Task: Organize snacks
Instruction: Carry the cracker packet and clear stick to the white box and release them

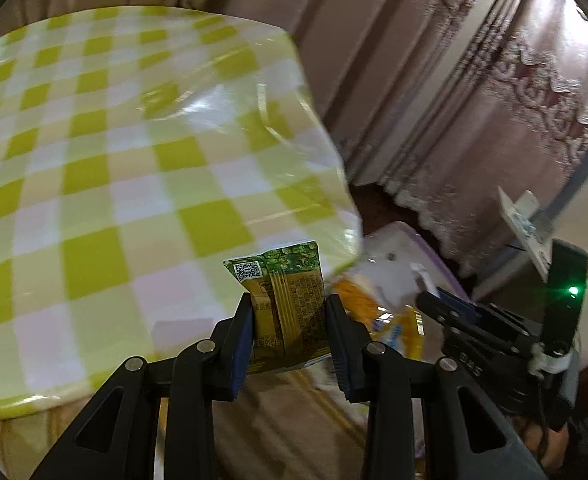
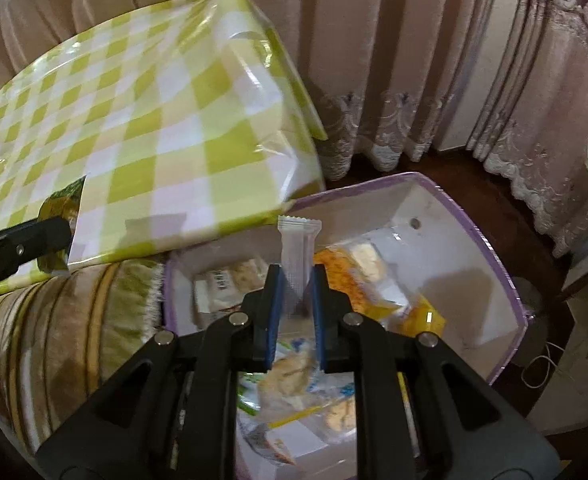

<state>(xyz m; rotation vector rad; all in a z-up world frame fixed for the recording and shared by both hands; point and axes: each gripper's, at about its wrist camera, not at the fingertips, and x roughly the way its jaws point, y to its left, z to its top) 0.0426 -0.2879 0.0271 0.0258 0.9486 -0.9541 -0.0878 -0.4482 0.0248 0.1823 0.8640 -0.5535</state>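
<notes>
— Well, what is seen at the far left?

— A table (image 2: 142, 120) under a green-and-white checked cloth is seen, its near edge cut off by the frame. From the right wrist view, the left gripper (image 2: 60, 226) is only partly in view at the left edge, clamped on a green packet (image 2: 64, 200) held over the cloth; most of that packet is hidden behind the jaw.

— And from its own camera?

— The left gripper (image 1: 288, 320) is shown clenched on the packet (image 1: 286, 304), which stands upright between the blue pads. A code square and small print are visible on it, but the print cannot be read. Its lower end is hidden by the fingers.

— What lies further right?

— A white bin (image 2: 493, 256) with a purple rim is seen on the floor beside the table. Snack bags (image 2: 345, 276) are piled inside, blurred and partly covered by the right gripper (image 2: 295, 276). That gripper is closed on a thin white sachet (image 2: 297, 240), held upright above the bin. The sachet's lower part is smeared by motion.

— And beyond?

— Curtains (image 2: 393, 60) are seen behind; things at the right edge cannot be made out.
</notes>
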